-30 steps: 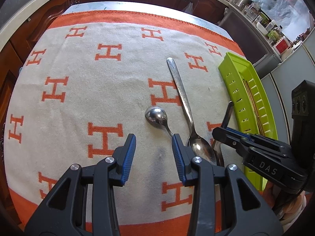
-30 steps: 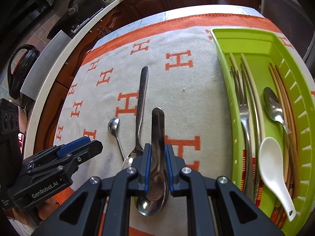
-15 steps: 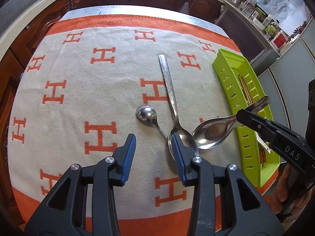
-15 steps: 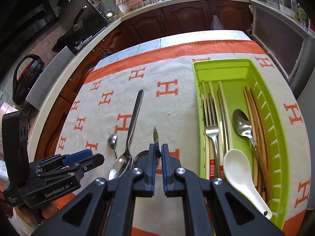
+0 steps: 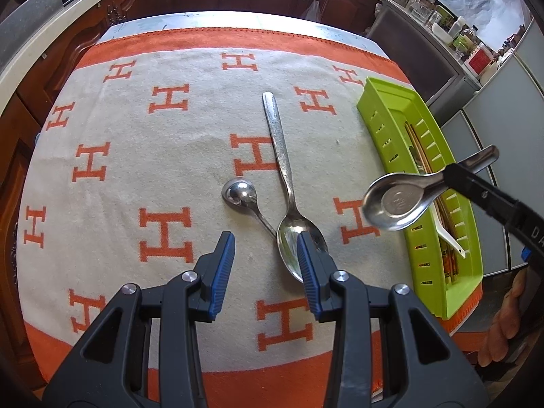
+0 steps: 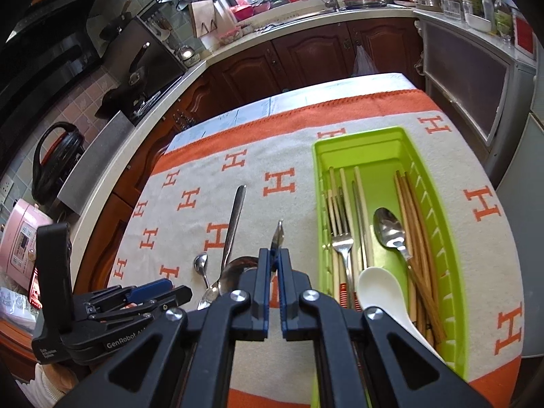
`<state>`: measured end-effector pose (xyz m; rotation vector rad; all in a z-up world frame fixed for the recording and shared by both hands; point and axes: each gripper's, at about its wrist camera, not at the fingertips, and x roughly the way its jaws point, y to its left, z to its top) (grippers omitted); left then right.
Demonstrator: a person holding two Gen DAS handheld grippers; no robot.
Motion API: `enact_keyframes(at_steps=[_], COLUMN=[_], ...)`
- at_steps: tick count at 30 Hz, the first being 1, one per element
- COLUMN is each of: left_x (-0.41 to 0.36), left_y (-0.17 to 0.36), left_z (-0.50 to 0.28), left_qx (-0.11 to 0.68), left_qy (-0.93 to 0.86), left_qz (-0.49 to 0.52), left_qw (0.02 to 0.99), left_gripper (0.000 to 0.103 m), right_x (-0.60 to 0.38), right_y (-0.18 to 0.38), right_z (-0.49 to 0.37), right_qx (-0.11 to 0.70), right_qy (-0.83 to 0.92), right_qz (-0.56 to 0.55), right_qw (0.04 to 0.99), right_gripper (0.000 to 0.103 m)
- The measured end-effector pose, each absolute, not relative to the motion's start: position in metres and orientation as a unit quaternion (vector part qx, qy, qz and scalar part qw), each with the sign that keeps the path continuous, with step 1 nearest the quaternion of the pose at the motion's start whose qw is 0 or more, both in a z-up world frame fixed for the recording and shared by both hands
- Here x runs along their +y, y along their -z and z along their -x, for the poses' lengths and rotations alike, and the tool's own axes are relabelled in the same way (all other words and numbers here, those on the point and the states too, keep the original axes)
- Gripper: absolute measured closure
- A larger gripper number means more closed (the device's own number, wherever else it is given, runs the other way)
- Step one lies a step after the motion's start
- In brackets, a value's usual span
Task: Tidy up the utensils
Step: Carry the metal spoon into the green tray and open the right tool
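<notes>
Desk [image 5: 190, 22] covered by a cream-and-orange H-patterned cloth [image 5: 136, 156] that spans nearly the whole top; lime-green slotted plastic utensil tray [image 6: 438, 210] sits on the cloth's right side, long axis running away from the cameras; in the tray: wooden chopsticks [image 6: 413, 217] along the right wall, pale chopsticks and a steel fork [image 6: 343, 248] on the left, a steel spoon [image 6: 389, 229] in the middle, a white ceramic soup spoon [image 6: 380, 292] at the near end; left gripper [image 5: 265, 261] hangs over the cloth, fingers apart with nothing between them, right blue pad overlapping the bowl of a long-handled steel tablespoon [image 5: 284, 176] that lies flat on the cloth, handle pointing away; right gripper [image 6: 274, 292] has its fingers together, clamped on the handle of a short wide-bowled steel soup spoon [image 5: 401, 204]; that spoon is off the cloth, in the air just left of the tray's near half, bowl toward the left gripper, handle end poking out past the fingers; small round-bowled steel teaspoon [image 5: 239, 193] lies on the cloth just left of the tablespoon, its thin handle running under or against the tablespoon's bowl, cannot tell which; a person's hand [image 5: 506, 319] shows at the lower right edge behind the right gripper.
</notes>
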<state>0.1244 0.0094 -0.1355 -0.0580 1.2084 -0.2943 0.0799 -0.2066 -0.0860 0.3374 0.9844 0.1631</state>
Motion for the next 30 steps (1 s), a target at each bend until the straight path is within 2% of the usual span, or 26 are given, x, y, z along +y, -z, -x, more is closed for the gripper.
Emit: enact_keyframes(at_steps=[14,30], left_x=[-0.005,-0.007], left_y=[0.137,0.148], left_z=[-0.122,-0.123], left_qx=[0.572,0.582], left_qy=[0.152,0.15], left_qz=[0.011,0.01], left_qw=[0.806,0.799], left_gripper=[0.069,0.069], right_x=[-0.27,-0.289], right_y=[0.053,0.089], right_z=[-0.057,-0.078], right_qx=[0.439,0.417], right_qy=[0.0,0.147], right_qz=[-0.17,-0.191], right_qw=[0.882,0.876], right_gripper=[0.099,0.099])
